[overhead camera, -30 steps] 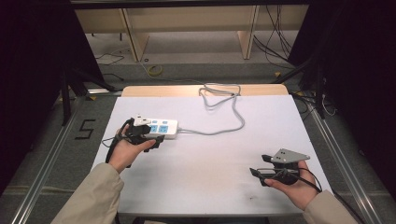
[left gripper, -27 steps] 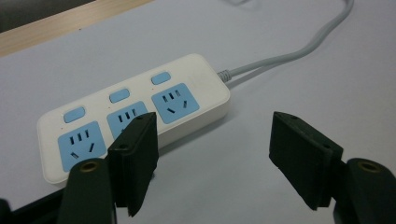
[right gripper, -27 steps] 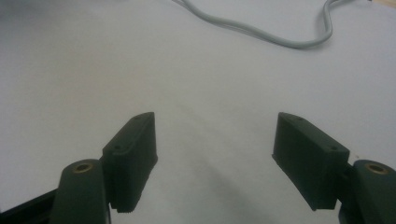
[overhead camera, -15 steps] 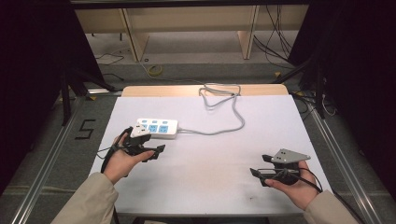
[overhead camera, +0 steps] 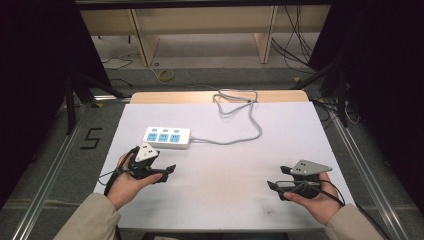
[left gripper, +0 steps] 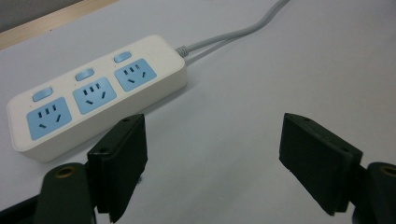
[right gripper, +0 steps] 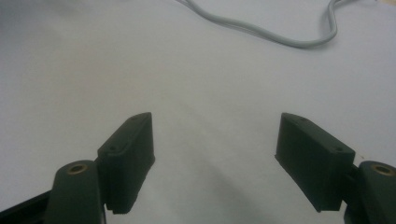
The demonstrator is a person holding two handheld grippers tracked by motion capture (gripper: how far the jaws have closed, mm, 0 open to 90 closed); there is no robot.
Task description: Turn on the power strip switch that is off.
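White three-socket power strip (overhead camera: 167,137) flat on the white table (overhead camera: 225,170), grey cable (overhead camera: 239,131) trailing to the far edge. Left gripper (overhead camera: 162,174) just beside it, jaws spread, holding nothing. Right gripper (overhead camera: 274,186) well apart, spread too. Likely risks: pinching a rounded corner, strip sliding away; cable drag twisting it

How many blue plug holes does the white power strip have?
3. They sit in a row along the top of the power strip: one near the far end from the cord, one in the middle, and one nearest the grey cord.
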